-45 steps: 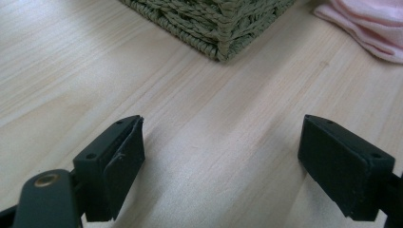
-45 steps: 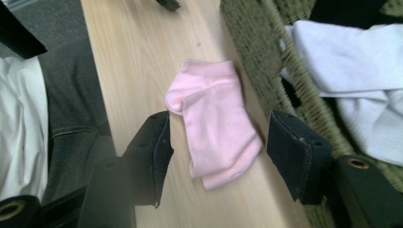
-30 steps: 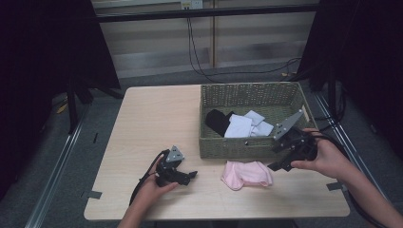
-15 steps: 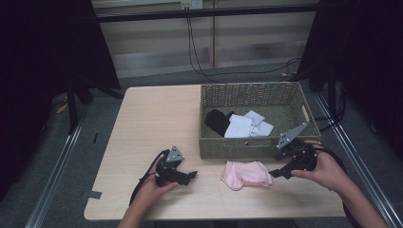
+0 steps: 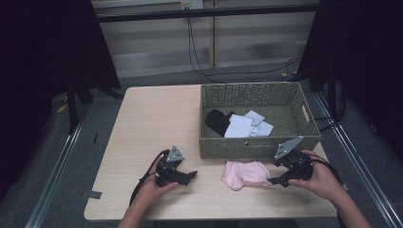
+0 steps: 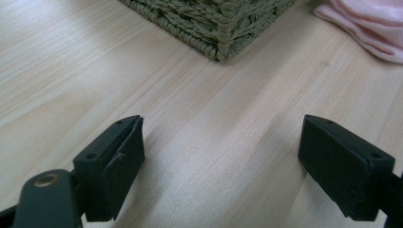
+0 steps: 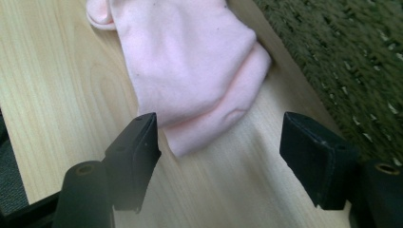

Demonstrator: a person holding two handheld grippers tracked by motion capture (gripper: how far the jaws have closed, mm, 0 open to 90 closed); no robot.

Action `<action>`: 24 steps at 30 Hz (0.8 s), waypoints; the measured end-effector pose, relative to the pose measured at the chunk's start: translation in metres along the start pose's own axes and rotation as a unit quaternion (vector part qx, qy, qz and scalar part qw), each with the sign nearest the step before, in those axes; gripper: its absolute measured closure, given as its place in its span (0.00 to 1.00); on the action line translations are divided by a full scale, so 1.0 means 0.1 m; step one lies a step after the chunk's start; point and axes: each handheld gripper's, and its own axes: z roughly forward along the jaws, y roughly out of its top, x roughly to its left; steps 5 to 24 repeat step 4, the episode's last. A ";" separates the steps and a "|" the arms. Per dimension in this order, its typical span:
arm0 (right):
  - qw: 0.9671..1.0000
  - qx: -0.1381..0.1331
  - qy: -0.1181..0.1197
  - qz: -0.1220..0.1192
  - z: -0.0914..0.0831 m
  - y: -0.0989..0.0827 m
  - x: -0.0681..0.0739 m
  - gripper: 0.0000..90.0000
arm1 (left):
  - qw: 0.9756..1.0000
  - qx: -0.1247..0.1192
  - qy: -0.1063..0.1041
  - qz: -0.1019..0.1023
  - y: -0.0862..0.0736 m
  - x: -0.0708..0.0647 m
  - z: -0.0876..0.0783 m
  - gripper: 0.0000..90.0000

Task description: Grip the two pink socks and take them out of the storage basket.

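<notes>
**Pink cloth not yet gripped**

The pink cloth [image 5: 246,173] is seen lying on the surface [image 5: 157,123], just in front of the wicker basket [image 5: 256,147], where white and black cloths already lie. The pickup and placing are judged still to be done. The right tool [image 7: 218,142], whose jaws have just been opening, is spread wide at the cloth's near edge, nothing clamped. The left tool [image 6: 223,156] is held open, empty, left of the basket.

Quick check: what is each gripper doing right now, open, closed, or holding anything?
Left gripper: open, nothing held, over bare table.
Right gripper: open, nothing gripped, jaws just opening at the pink sock.
</notes>
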 end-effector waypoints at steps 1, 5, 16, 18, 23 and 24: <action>1.000 -0.001 -0.002 -0.004 0.01 -0.01 0.01 0.32 | 1.000 0.000 0.001 0.002 0.00 0.00 0.00 0.17; 1.000 -0.002 -0.003 -0.014 0.02 -0.02 0.02 0.32 | 1.000 0.000 0.001 0.001 0.00 0.00 0.00 0.17; 1.000 -0.002 -0.003 -0.014 0.02 -0.02 0.02 0.32 | 1.000 0.000 0.001 0.001 0.00 0.00 0.00 0.17; 1.000 -0.002 -0.003 -0.014 0.02 -0.02 0.02 0.32 | 1.000 0.000 0.001 0.001 0.00 0.00 0.00 0.17; 1.000 -0.002 -0.003 -0.014 0.02 -0.02 0.02 0.32 | 1.000 0.000 0.001 0.001 0.00 0.00 0.00 0.17; 1.000 -0.002 -0.003 -0.014 0.02 -0.02 0.02 0.32 | 1.000 0.000 0.001 0.001 0.00 0.00 0.00 0.17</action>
